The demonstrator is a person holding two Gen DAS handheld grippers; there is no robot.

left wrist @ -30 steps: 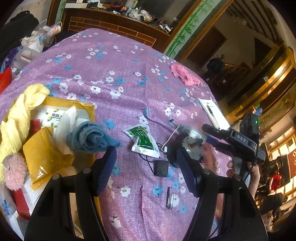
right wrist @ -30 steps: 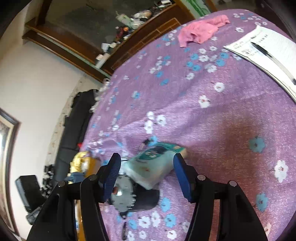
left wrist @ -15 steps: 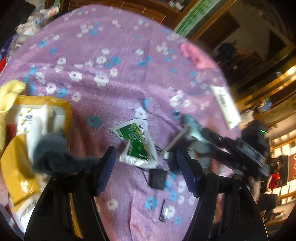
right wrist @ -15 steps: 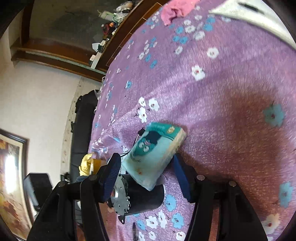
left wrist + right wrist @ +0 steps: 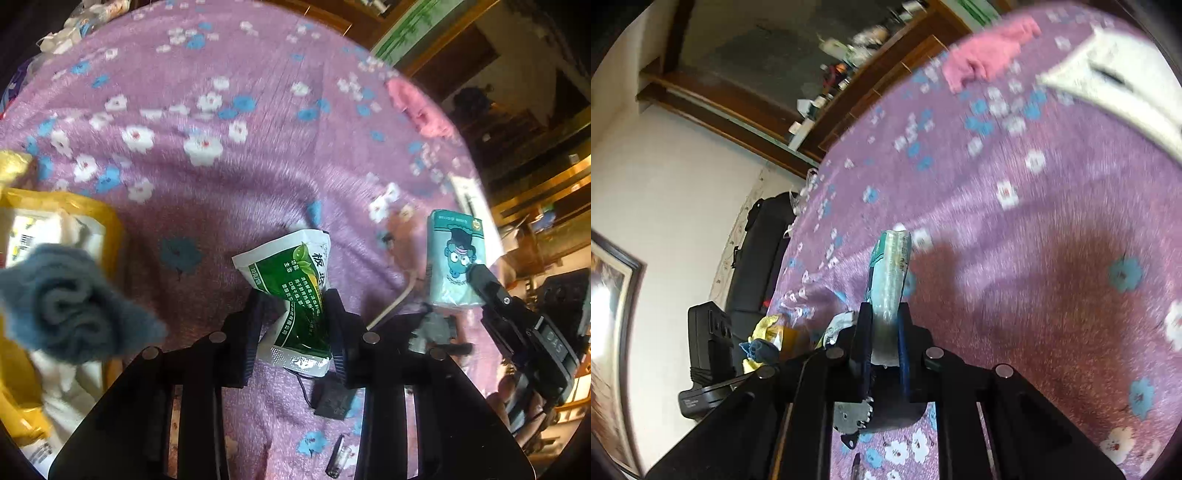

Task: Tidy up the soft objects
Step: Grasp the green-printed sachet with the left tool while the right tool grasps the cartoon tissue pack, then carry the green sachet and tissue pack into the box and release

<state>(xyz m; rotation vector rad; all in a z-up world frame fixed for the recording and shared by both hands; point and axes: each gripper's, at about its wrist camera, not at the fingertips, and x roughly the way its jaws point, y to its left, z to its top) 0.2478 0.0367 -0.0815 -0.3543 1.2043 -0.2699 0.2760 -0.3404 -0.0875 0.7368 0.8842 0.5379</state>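
Soft packets are in both tools at once. The left gripper [image 5: 295, 317] is closed on the green-and-white sachet [image 5: 295, 291], which crumples between the pads and seems lifted just off the purple floral cloth [image 5: 258, 147]. The right gripper [image 5: 882, 332] is clamped on the teal tissue pack [image 5: 888, 273], held edge-up above the same cloth; in the left view that pack [image 5: 452, 258] stands out near the table's right side.

Judging by the heap at the left, where a blue rolled cloth [image 5: 70, 302] lies on a yellow bag [image 5: 107, 221], both packets probably belong there (though that is a guess).

To carry them well, keep the squeeze firm but gentle, since both packets deform and a sachet gripped near its edge may slide. Lift clear of the black wired module [image 5: 332, 400] below the left tool so its thin lead does not snag. Bring one hand in at a time, lower until the packet rests, then release.
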